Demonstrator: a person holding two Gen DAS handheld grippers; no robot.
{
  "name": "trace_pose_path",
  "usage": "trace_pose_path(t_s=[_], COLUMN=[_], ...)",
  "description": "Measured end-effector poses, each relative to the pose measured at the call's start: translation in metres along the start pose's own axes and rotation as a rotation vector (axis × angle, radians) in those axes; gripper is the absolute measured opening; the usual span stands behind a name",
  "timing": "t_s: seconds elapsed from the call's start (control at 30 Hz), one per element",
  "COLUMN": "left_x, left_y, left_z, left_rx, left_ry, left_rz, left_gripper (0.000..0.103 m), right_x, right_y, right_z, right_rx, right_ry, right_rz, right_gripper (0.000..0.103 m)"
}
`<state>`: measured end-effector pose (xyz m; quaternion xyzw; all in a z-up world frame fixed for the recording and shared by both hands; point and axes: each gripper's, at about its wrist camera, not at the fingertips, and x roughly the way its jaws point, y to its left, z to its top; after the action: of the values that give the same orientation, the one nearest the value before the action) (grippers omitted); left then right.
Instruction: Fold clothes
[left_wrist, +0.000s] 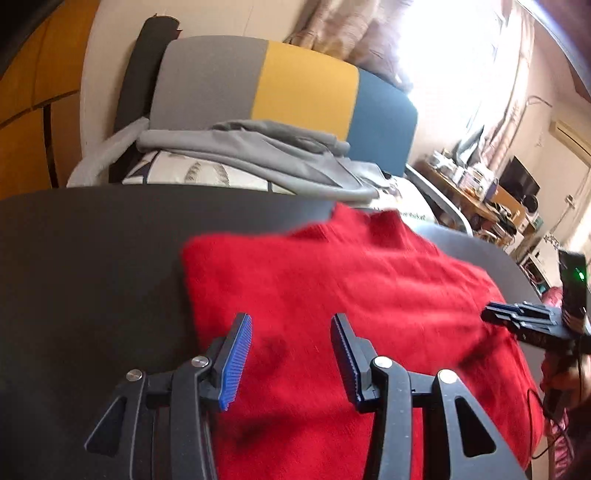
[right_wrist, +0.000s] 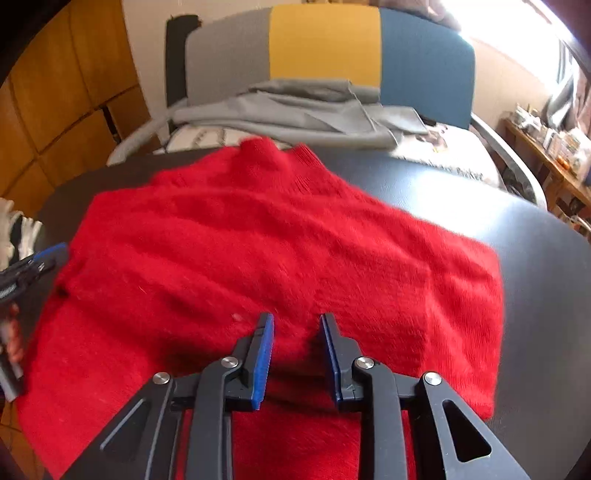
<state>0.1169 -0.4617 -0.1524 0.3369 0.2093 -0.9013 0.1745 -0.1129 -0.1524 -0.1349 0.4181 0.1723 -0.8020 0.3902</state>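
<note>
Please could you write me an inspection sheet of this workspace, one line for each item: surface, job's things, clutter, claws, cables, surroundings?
Surface: dark table, rounded edge, mostly covered.
Job's things: red sweater lying spread on the table, collar at the far edge.
Clutter: nothing seen on the table besides the sweater.
Claws: left claw open above the sweater, holding nothing; right claw open above the sweater, holding nothing.
Cables: thin black cable hanging below the right claw's handle.
Surroundings: chair with grey, yellow and blue back behind the table, grey garment piled on its seat; crowded shelf on the right; bright window.
</note>
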Motion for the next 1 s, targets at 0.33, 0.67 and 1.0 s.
trace_pose_path(t_s=[0.33, 0.67, 1.0], left_x=[0.053, 0.087, 0.116], left_y=[0.016, 0.007, -0.035], left_z=[0.036, 0.061, 0.127], left_rx=[0.07, 0.15, 0.298], left_ry=[0.064, 0.146, 0.165], left_rz=[0.116, 0.027, -0.185], left_gripper=[0.045, 0.046, 0.058], right_x=[0.022, 0.056, 0.064], right_y=[0.02, -0.007, -0.073], right_z=[0.051, 0.05, 0.115], right_rx=[-0.003, 0.028, 0.183], right_ry=[-0.026, 0.07, 0.022], right_rz=[0.072, 0.089, 0.383], right_gripper=[0.027, 0.029, 0.033])
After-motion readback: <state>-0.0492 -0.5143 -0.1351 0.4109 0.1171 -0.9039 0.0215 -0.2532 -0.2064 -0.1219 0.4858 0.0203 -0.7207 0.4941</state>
